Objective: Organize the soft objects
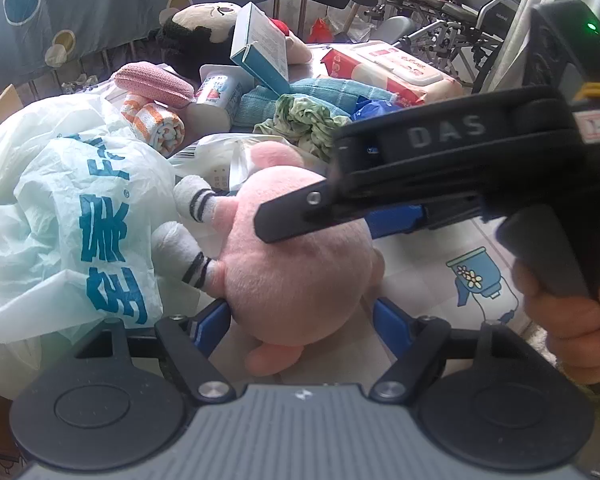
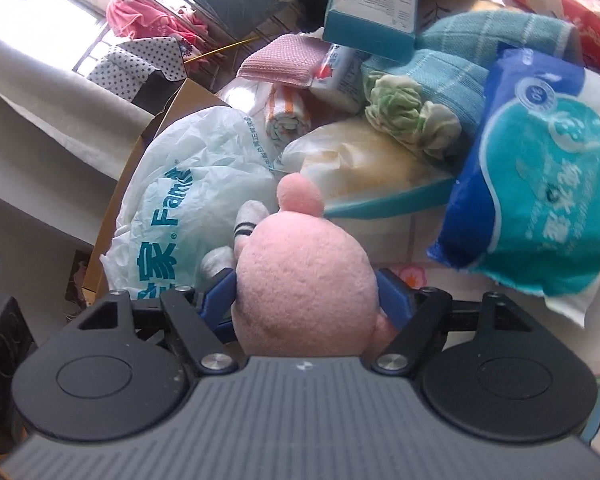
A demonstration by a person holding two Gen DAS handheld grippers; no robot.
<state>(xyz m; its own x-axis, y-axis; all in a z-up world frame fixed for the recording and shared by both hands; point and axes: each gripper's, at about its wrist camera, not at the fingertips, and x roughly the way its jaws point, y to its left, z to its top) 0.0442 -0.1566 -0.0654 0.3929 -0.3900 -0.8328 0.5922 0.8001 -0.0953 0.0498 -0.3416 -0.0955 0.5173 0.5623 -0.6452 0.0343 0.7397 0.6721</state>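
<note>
Pink plush toy (image 1: 296,264) lies on the patterned surface (image 1: 428,256), just right of the white plastic bag (image 1: 72,208), near edge of the clutter. Left gripper (image 1: 300,316): jaws straddle the body's near end, blue pads at both flanks. Right gripper (image 2: 306,300): jaws clamped on the plush, pads dimpling the fabric.

We judge the step a two-handed grasp. To do it well we squeeze the body's bulk, not a limb, and lift clear without snagging the bag.

Long axis runs near to far; the striped white feet (image 1: 198,200) point left toward the bag.
</note>
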